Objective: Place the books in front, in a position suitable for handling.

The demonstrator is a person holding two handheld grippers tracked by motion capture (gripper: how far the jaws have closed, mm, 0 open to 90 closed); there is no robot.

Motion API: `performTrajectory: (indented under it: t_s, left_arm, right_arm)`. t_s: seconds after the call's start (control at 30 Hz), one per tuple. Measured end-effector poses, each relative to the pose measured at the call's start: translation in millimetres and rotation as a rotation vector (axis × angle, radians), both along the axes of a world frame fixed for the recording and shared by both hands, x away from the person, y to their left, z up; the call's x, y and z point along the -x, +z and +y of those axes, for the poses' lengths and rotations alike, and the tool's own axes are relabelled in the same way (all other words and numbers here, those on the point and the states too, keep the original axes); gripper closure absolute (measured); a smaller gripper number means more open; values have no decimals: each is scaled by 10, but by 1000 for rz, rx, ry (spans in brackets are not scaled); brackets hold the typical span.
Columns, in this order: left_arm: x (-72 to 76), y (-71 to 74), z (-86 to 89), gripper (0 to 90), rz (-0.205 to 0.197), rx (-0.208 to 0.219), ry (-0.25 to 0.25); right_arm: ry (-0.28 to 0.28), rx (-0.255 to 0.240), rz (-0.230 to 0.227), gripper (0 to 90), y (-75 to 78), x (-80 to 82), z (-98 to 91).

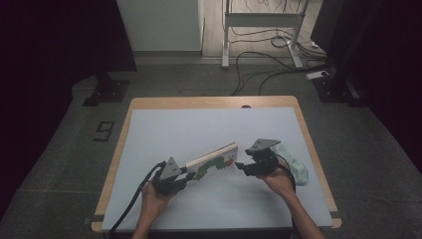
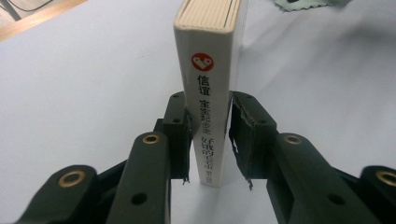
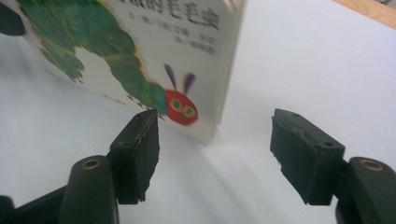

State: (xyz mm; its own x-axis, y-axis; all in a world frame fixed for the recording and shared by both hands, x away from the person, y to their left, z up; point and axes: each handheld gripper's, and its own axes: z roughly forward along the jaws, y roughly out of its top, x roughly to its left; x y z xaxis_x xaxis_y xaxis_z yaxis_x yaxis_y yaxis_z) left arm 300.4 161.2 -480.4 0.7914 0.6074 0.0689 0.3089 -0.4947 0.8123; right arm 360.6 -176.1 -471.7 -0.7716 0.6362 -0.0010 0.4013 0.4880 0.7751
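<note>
Closest to the lens in the left gripper view, the two black jaws of the left gripper (image 2: 208,140) stand on either side of the spine of a thick white board book with a green caterpillar on its cover (image 2: 211,84), their pads pressed against or at least touching its two faces, so this claw is clamped on the book at the spine end. The book stands on its long edge on the pale grey table mat (image 1: 199,129), cover facing the person, a little left of the mat's middle.

From the high view, the book's long axis runs from the left gripper (image 1: 175,178) up and to the right, toward the right gripper (image 1: 247,168), which sits just off the book's free end. In the right gripper view its jaws are spread wide with nothing between them (the gap looks ample for the book's thickness). The caterpillar's red head and the free corner of the book (image 3: 140,56) lie ahead and to the left of the midline between the jaws, the left pad nearly level with the cover and the right pad well clear on bare mat.

So the relation that matters: the free end lies just in front of the open right claw but offset toward its left jaw. I judge it would need to shift that way before closing. A crumpled pale green cloth (image 1: 296,162) lies beside the right hand, apart from the book.
</note>
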Motion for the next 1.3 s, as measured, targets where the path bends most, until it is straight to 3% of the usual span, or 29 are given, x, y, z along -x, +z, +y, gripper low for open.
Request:
performTrajectory:
  t_s: [0.6,0.87,1.07,1.13,1.3]
  left_arm:
    - [11,24,22,662,-1,0,1]
    - [15,25,26,645,0,-1,6]
    - [16,25,41,630,0,-4,15]
    - [19,25,45,630,0,-3,14]
    - [22,12,49,629,5,-1,16]
  right_arm:
    - [-156,49,5,210,34,137,-645]
    - [-261,89,38,191,-69,172,-955]
    - [-308,160,59,134,-238,163,-1096]
    - [-328,166,66,158,-292,148,-1139]
    - [-374,163,94,330,-424,98,-1231]
